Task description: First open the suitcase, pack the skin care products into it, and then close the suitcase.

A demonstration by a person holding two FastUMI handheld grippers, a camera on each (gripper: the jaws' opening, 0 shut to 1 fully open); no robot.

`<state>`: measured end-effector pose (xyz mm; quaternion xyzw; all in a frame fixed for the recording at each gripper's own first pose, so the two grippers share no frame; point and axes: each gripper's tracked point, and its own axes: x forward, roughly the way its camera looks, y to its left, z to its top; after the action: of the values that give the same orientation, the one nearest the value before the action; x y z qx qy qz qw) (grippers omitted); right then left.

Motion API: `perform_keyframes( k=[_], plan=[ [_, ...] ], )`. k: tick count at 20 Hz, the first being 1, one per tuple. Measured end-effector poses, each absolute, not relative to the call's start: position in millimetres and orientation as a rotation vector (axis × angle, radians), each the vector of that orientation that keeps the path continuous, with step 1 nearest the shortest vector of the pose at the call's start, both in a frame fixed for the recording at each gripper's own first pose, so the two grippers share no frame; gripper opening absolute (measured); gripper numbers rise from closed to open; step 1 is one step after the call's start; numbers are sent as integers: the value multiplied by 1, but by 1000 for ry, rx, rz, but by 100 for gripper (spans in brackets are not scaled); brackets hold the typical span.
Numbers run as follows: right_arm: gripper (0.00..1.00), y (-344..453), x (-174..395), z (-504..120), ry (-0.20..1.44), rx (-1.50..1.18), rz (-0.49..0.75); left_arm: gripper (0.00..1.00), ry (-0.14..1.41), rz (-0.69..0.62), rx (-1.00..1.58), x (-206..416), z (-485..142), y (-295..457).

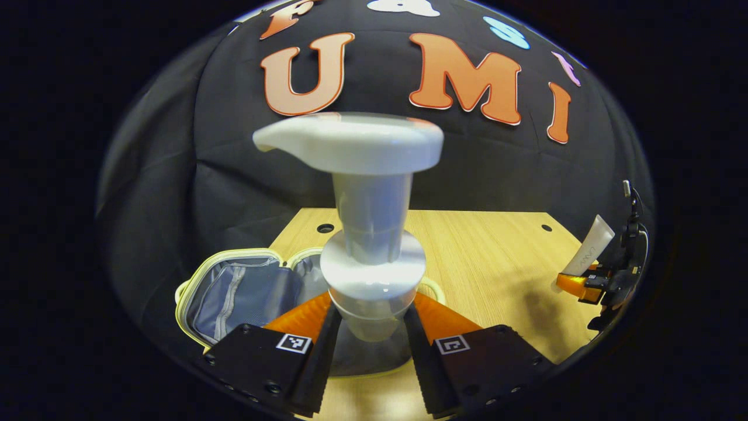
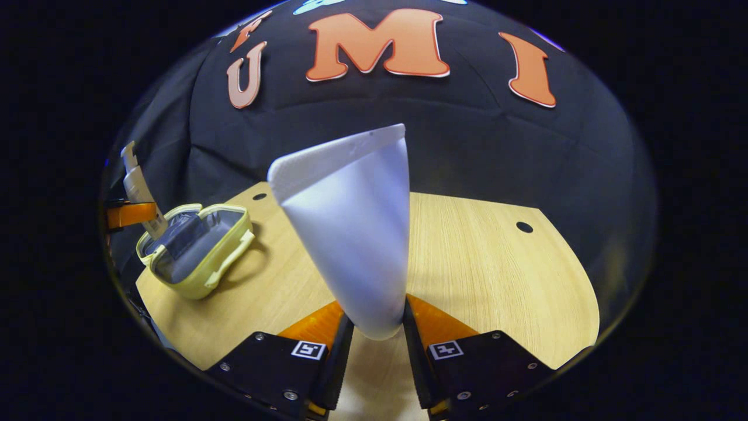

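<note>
Left gripper: jaws clamped on pump bottle, held upright above the table, just over the open case. Right gripper: jaws clamped on the narrow end of a white tube, flat end up. Case lies open at the table's left edge, lid back.

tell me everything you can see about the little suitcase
The suitcase is a small pale yellow case, lying open on the left part of the wooden table. Its two shells are spread flat, showing grey fabric lining with a zipped pocket in one half. A yellow rim runs round each shell, and a handle sticks out at one side. No product is seen resting inside. The left gripper holds a white pump bottle above it.
</note>
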<state>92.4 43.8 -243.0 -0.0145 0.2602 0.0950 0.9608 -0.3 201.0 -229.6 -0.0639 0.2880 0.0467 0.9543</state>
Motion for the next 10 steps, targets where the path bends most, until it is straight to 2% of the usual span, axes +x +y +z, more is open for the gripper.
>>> perform_keyframes(
  k=[10],
  plan=[
    [50,158,73,-189,478,-29,252,62,626,24,-138,-8,-253,272]
  ],
)
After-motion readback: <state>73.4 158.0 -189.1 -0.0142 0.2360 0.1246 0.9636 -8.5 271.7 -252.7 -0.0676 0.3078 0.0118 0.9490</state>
